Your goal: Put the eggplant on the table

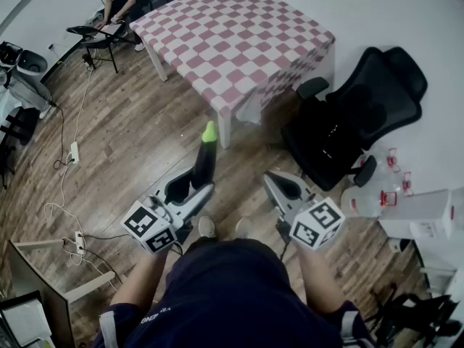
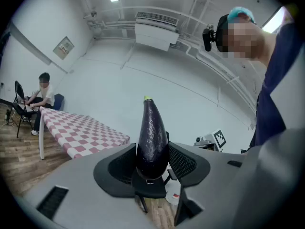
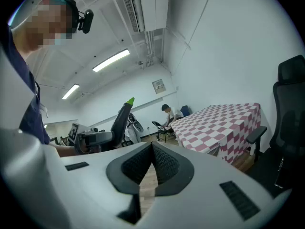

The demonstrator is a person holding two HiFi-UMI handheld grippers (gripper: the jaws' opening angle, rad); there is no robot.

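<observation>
Two grippers, one load. My left gripper (image 1: 194, 193) has its jaws spread wide round the thick end of the eggplant (image 1: 204, 164). It stands upright, green tip up, over the wooden floor (image 1: 130, 143). The checkered surface (image 1: 239, 42) lies far ahead, well apart from it. My right gripper (image 1: 278, 187) has its jaws pressed together on nothing. The risk, I judge, is that the skin is smooth and only the base is held. A jolt on the way could tip it out, or the surface's near corner could knock it loose.
</observation>
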